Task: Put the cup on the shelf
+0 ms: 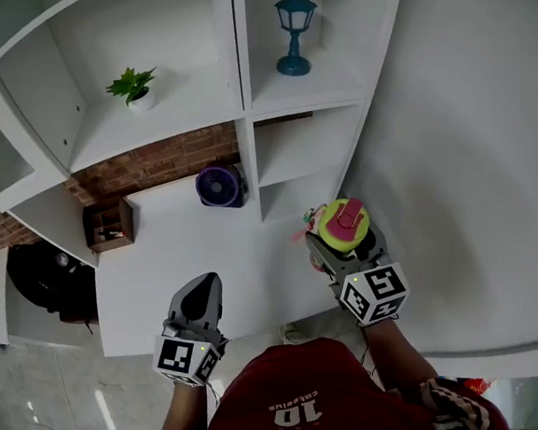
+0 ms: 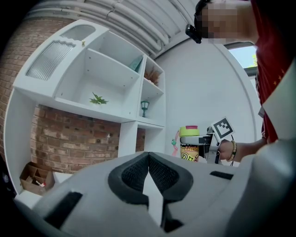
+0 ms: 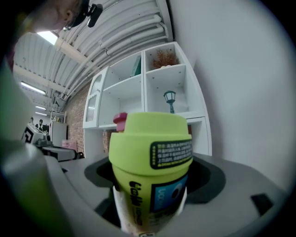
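Observation:
A cup (image 1: 343, 224) with a lime-green lid and pink spout stands upright in my right gripper (image 1: 334, 246), which is shut on it. It fills the right gripper view, cup (image 3: 150, 173) between the jaws, lid on top. The cup hangs above the white counter, just right of the shelf unit's (image 1: 250, 114) low compartments. In the left gripper view the cup (image 2: 189, 144) appears right of the shelf (image 2: 138, 122). My left gripper (image 1: 201, 297) is shut, holds nothing, and hovers over the counter's near edge; its fingertips (image 2: 148, 172) meet.
A teal lantern (image 1: 293, 34) stands in an upper right compartment. A small green plant (image 1: 131, 87) sits on the wide shelf. A purple fan (image 1: 218, 186) and a brown wooden box (image 1: 109, 225) rest on the white counter (image 1: 191, 249). White wall at right.

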A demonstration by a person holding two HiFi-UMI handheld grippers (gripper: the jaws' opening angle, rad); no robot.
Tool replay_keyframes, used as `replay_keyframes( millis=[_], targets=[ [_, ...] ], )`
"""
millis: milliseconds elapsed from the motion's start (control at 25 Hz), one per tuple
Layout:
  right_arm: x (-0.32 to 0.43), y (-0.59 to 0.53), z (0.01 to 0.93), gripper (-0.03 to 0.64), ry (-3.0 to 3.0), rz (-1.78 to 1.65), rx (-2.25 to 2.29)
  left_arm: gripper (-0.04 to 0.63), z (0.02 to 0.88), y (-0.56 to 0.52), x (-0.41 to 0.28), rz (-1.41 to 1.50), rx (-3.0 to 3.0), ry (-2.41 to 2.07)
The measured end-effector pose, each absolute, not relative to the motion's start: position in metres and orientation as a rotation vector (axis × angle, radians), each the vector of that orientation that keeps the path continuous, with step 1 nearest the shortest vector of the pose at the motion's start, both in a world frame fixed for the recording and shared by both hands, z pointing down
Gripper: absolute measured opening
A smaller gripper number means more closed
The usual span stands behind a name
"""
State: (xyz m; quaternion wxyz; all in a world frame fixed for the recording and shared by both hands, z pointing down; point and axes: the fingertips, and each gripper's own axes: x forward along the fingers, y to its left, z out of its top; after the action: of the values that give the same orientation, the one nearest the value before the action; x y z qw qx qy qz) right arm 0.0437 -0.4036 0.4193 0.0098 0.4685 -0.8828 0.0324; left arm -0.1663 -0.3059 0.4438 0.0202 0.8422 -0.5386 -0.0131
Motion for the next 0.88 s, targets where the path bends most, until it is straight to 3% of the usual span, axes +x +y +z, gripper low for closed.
replay_keyframes(
  millis=[880],
  targets=[
    [0.042, -0.523, 0.441, 0.413, -2.833, 0.055, 1.309, 0.000, 0.415, -0.413, -0.112, -0.001, 2.709, -1.686]
  ],
)
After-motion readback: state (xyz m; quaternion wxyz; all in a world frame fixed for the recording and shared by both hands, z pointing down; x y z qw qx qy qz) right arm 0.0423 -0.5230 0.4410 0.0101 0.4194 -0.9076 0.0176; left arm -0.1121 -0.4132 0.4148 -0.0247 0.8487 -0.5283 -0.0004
